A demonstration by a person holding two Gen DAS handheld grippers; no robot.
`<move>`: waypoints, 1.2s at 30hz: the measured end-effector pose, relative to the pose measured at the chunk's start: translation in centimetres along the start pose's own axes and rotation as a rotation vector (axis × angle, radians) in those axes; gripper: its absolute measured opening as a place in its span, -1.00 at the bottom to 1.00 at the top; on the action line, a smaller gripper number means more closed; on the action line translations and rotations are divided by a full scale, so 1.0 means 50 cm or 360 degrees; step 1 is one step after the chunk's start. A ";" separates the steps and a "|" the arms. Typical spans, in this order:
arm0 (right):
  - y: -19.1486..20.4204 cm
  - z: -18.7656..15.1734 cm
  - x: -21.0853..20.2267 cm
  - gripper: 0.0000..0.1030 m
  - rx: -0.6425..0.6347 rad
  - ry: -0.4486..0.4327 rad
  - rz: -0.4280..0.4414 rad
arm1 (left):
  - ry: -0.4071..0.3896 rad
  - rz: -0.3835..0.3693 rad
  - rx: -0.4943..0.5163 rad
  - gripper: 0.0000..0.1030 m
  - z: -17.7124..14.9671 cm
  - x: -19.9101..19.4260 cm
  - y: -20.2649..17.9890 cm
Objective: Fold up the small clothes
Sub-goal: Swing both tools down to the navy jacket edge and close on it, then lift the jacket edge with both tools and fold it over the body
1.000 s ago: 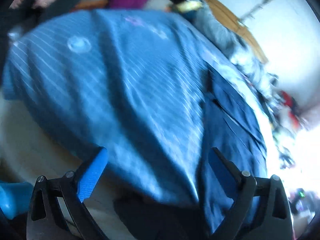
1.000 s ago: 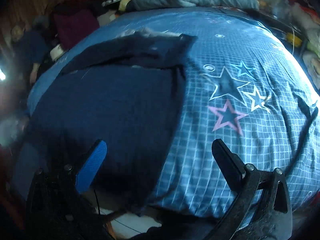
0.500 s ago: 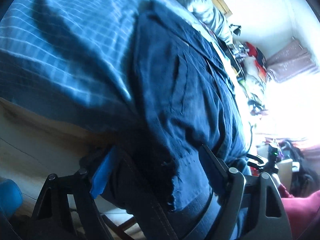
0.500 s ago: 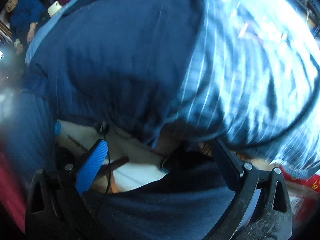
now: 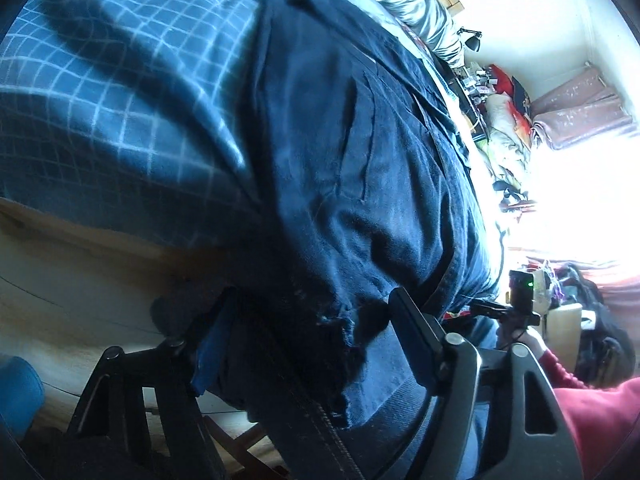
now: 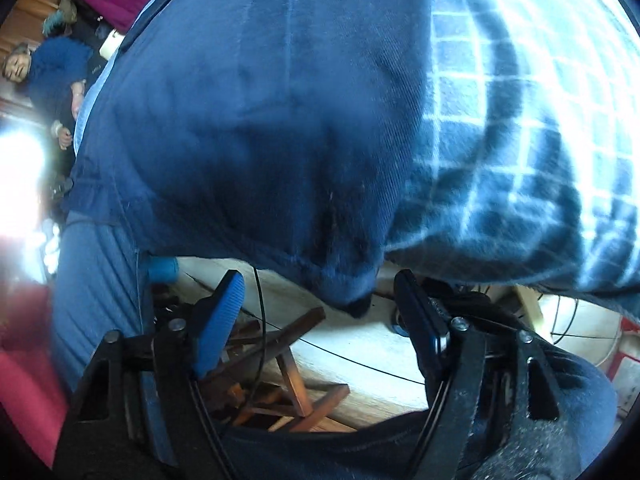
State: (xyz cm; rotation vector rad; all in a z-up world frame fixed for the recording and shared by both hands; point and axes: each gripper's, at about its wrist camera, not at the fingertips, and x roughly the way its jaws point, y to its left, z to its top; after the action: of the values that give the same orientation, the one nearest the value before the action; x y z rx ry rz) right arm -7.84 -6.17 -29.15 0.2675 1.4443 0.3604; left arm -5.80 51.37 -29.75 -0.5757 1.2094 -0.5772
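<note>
Both fingers of the left gripper (image 5: 308, 336) stand spread, with the frayed hem of the dark navy denim garment (image 5: 360, 168) hanging down between them and draped over the blue pad on the left finger; the jaws have not closed on it, though a second ago this gripper looked across the bed from well above, so it has dropped to the near corner of the cloth. Beyond the fingertips the garment lies flat on the blue grid-patterned bedspread (image 5: 120, 92), running away toward the grey pillow (image 5: 420, 8) at the far end. To the right of the fingers sit a red sleeve (image 5: 592, 412) and the other handheld gripper. In the right wrist view, the right gripper (image 6: 316, 308) is likewise wide open, its fingers just below the overhanging edge of the same garment, whose lowest fold dips between the fingertips without touching either. It too has come down from a high view to the bed's edge. Below the fingers lies a wooden folding frame (image 6: 296, 384) on the pale floor. Both grippers now look set to pinch the near hem for a first fold. No containers are in view.
</note>
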 end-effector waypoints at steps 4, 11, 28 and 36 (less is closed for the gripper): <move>-0.001 0.011 0.012 0.48 0.0014 0.0009 0.0037 | 0.0010 0.0005 0.0024 0.32 0.003 -0.010 -0.001; 0.019 0.010 0.008 0.07 0.0072 -0.0010 0.0094 | -0.0004 0.0057 0.0080 -0.23 0.003 -0.016 -0.021; 0.048 0.036 -0.314 -0.83 0.0175 -0.0685 0.0988 | -0.0615 -0.0667 -0.0042 -0.74 0.128 -0.189 -0.118; 0.063 0.281 -0.397 -0.83 0.0125 -0.0915 0.1039 | -0.0773 -0.0699 -0.0033 -0.74 0.331 -0.201 -0.155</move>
State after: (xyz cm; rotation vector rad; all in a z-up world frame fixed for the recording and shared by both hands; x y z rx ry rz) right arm 4.12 -10.62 -8.19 0.8414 0.7746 0.6889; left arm 6.82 54.33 -13.42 -0.9487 0.6295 -0.7397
